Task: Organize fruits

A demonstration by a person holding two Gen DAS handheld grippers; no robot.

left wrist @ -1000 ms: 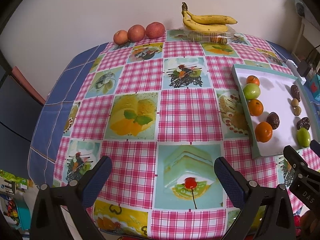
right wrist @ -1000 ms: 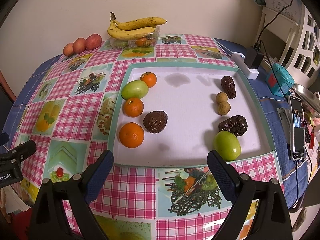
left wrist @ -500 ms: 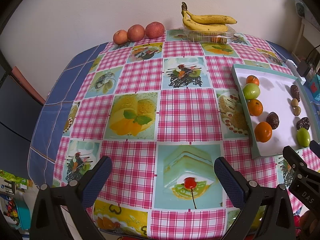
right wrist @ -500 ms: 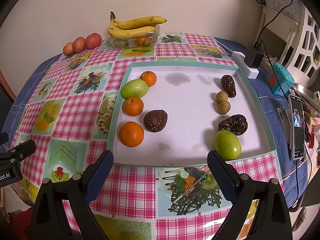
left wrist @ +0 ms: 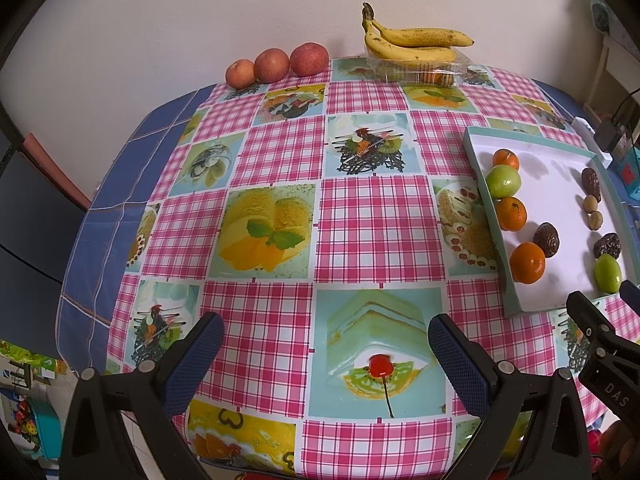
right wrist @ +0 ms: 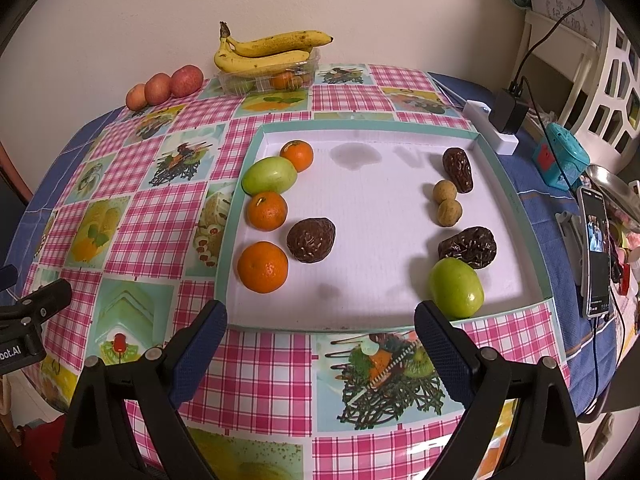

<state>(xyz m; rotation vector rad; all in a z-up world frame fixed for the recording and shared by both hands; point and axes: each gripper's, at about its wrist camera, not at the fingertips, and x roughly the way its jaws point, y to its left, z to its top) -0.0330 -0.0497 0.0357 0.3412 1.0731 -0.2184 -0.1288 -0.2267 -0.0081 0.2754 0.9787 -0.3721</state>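
Right gripper: fingers spread wide, nothing between them, held above the tablecloth just short of the tray's near rim. Left gripper: fingers likewise wide and empty, over the cloth well to the left of the tray.

Tray, taken as landmark. Along its left wall, far to near: a small orange, a green fruit, a second orange, a third orange. Just inside that column sits a dark wrinkled fruit. Along its right side, far to near: an elongated dark fruit, two small tan round fruits, another dark wrinkled fruit, and a second green fruit touching it, nearest the right gripper's right finger.

Beyond the tray, at the wall: bananas resting on a clear plastic box, and three reddish fruits in a row further left.

Step in hand, as a judgement: kinds are mixed on both sides, so sorting looks unfinished, with neither gripper committed to a fruit. Which grouping is intended cannot be read. A next move calls for lowering open fingers astride one round fruit and closing gently, since these will roll.
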